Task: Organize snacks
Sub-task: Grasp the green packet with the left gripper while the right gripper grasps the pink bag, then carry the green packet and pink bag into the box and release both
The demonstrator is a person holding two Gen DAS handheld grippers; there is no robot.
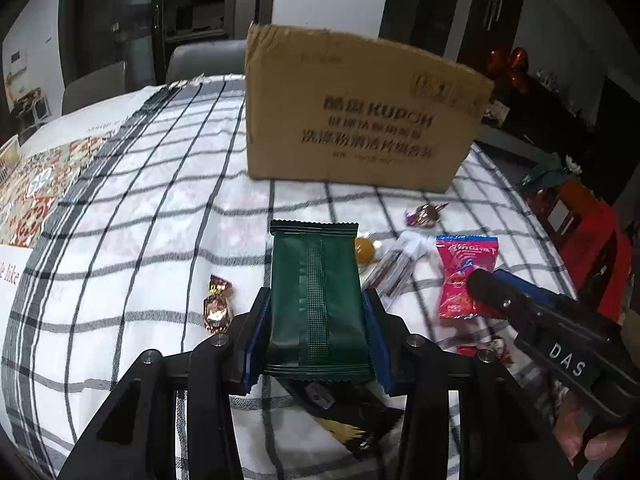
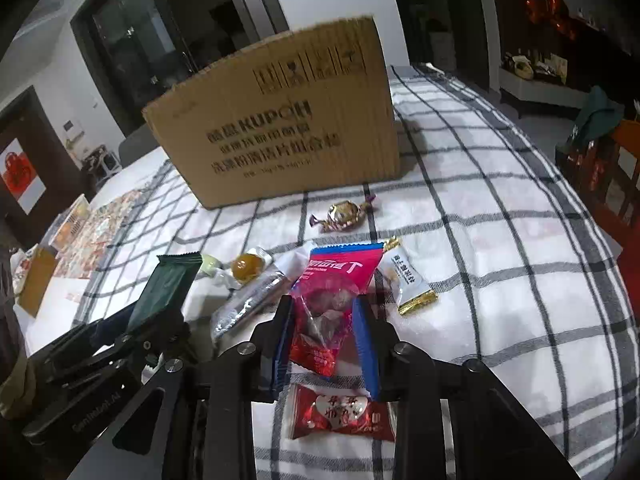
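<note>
Left hand-held gripper (image 1: 317, 322) clamped the green packet (image 1: 316, 300) mid-body, light and crinkly; right hand-held gripper (image 2: 325, 330) pinched the slippery pink packet (image 2: 332, 300), centre frame.

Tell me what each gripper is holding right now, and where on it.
The left gripper clamps the green packet across its lower half, long edges between the pads. The right gripper pinches the pink packet across its lower clear part.

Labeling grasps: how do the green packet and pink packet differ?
The green packet is opaque dark green; the pink packet is pink, blue-edged, partly see-through. Green sits in the left gripper, pink in the right gripper. Both are clamped lengthwise, facing the box.
</note>
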